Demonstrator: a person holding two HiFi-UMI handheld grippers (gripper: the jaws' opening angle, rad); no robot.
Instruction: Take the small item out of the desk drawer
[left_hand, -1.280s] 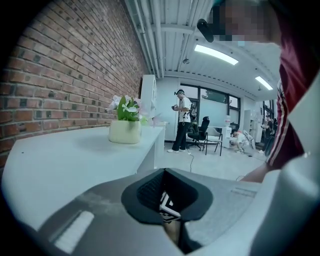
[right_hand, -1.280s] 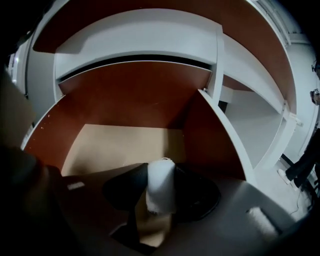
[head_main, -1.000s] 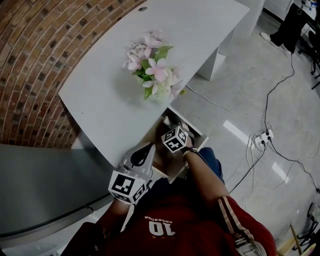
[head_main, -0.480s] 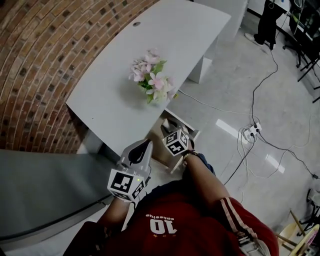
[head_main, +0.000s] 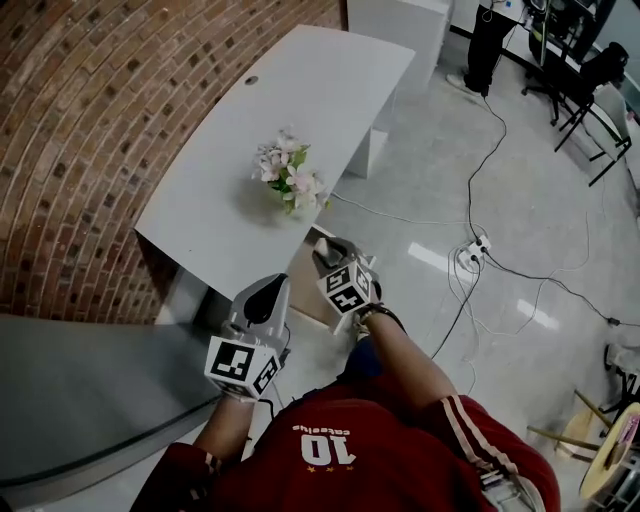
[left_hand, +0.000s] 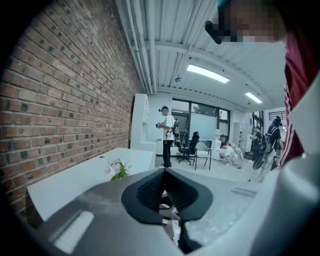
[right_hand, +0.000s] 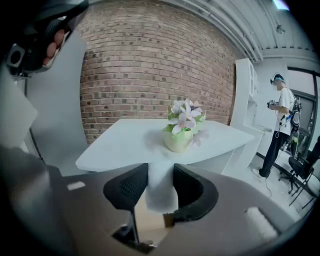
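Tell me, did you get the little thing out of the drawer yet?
Nearly done. Done: the drawer under the desk stands open and the small white item is out of it. In hand: the right gripper grips it; the left gripper is shut, empty. Left: probably setting it down and closing the drawer.

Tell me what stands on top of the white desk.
A pot of pink and white flowers stands on the white desk; a small round hole is near its far end. In the right gripper view, the held white item covers part of the front edge.
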